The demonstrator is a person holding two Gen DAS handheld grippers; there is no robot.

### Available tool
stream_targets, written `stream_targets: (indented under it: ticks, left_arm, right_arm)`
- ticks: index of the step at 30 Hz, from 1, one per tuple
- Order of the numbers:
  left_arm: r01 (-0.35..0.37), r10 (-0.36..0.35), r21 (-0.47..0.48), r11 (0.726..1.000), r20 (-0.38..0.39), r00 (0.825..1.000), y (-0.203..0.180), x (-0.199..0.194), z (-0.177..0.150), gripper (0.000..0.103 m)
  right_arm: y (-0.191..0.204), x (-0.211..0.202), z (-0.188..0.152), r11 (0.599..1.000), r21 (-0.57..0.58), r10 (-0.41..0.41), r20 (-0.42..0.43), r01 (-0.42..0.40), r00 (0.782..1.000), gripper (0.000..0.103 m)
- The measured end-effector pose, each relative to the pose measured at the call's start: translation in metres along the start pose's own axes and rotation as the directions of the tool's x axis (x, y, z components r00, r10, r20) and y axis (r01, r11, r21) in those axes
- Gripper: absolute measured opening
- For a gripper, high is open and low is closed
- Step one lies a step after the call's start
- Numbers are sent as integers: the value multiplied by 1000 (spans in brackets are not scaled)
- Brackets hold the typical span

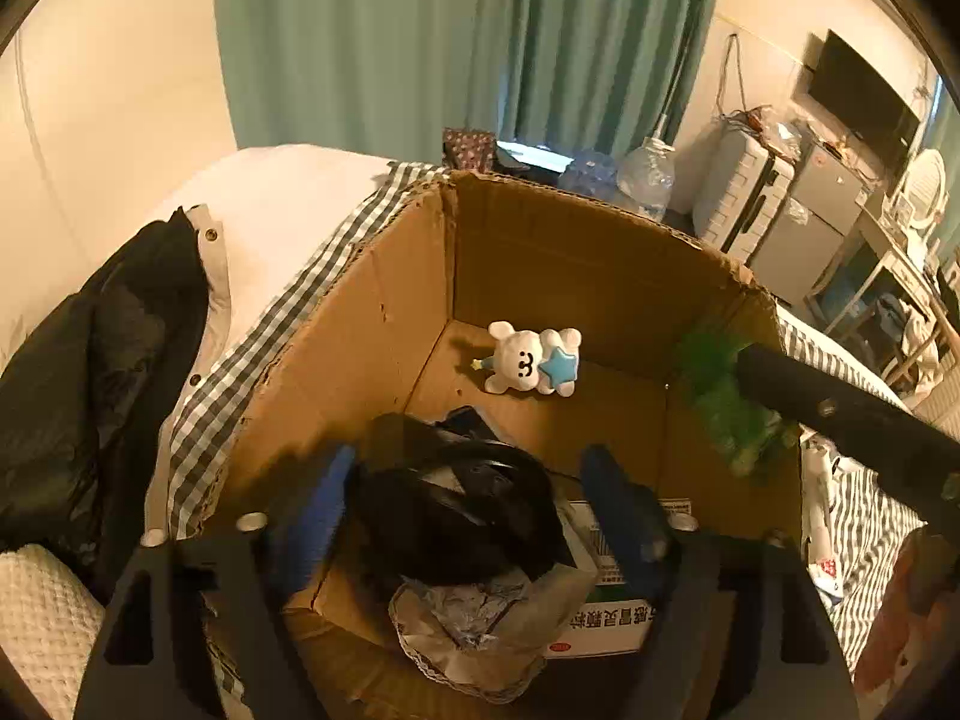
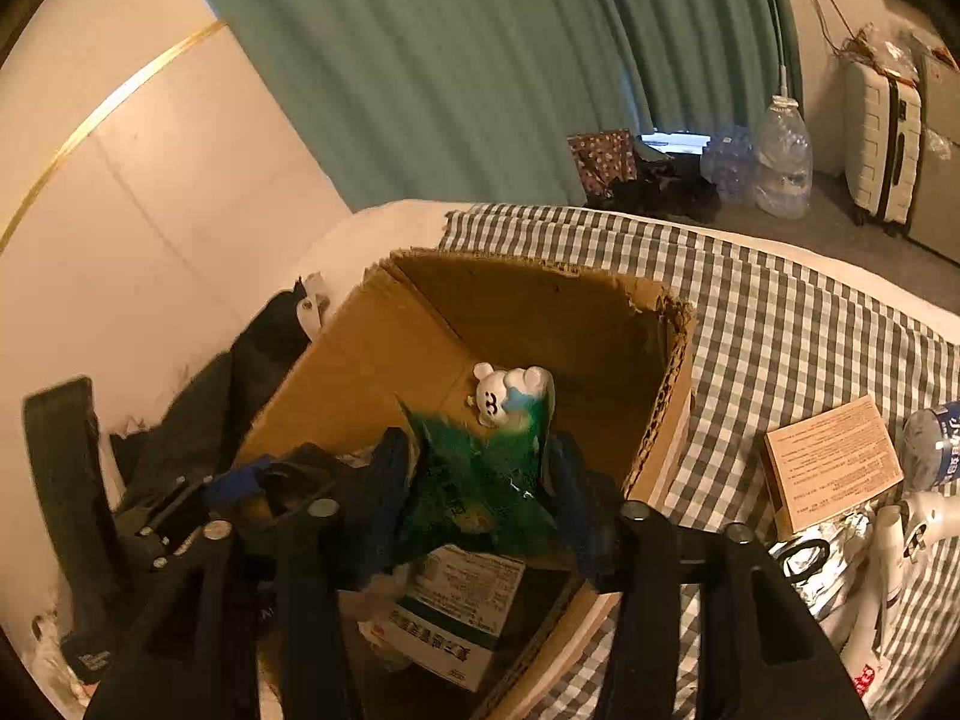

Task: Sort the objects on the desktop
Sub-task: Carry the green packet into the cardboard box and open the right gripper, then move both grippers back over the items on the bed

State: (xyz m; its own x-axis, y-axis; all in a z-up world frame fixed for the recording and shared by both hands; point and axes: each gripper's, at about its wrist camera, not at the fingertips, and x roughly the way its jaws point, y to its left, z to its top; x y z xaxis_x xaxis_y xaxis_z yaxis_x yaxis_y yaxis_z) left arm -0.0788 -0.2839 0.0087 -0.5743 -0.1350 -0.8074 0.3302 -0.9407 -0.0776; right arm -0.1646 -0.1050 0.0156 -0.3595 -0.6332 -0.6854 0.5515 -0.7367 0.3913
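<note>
Two grippers hang over the open cardboard box (image 1: pixel 540 276), each carrying something soft. The right gripper (image 2: pixel 480 480) has its blue fingers (image 2: pixel 570 480) closed on a crinkly green plastic packet (image 2: pixel 480 480), which stands between them with its long axis running forward, out past the fingertips and over the box interior; straight ahead of and below those tips lies the white bear toy (image 2: pixel 498 399) with its blue star, glossy and rounded, on the bare cardboard floor. A drop from here would, I judge, land the packet just short of the toy, so the right hand is the one placed to release. The left gripper (image 1: pixel 474 498) looks clamped on a bunched black item (image 1: pixel 456 510), limp and shiny like a bag or cord, though its blurred fingers leave contact uncertain. Below its fingertips sit crumpled grey paper (image 1: pixel 480 612) and a stiff white medicine carton (image 1: pixel 606 630). Outside the box, right of the right fingers, a flat tan carton (image 2: pixel 831 462) rests on the checked cloth (image 2: pixel 780 330).
</note>
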Motion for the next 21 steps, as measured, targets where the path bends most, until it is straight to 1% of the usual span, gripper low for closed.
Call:
stream_targets:
  ticks: [2, 3, 8, 11, 14, 16, 17, 21]
  left_arm:
    - [-17, 17, -15, 1000, 2, 1000, 3, -2, 0, 93]
    - [-25, 25, -20, 1000, 2, 1000, 3, -5, -1, 94]
    - [-43, 43, -9, 999, 12, 999, 0, -24, -6, 94]
    - [-12, 12, -2, 1000, 39, 999, -8, -45, -6, 94]
    - [18, -20, 19, 1000, 83, 996, -28, -71, -5, 97]
    - [46, -50, 40, 998, 117, 992, -47, -89, -6, 97]
    - [59, -65, 52, 997, 132, 989, -58, -98, -7, 97]
    - [106, -119, 85, 991, 164, 979, -98, -124, -15, 98]
  right_arm:
    - [0, -9, 3, 1000, 9, 6, 25, -6, 1000, 63]
    - [0, -15, 4, 1000, 12, 5, 40, -6, 999, 65]
    - [0, -57, 6, 1000, 25, -4, 123, 1, 992, 65]
    - [-7, -93, 2, 999, 30, -42, 166, 37, 985, 65]
    - [-18, -130, -4, 996, 38, -86, 206, 80, 975, 65]
    - [-28, -160, -11, 992, 54, -123, 235, 113, 964, 65]
    - [-35, -179, -16, 988, 68, -149, 254, 136, 956, 66]
    - [-55, -231, -36, 975, 104, -221, 298, 198, 929, 68]
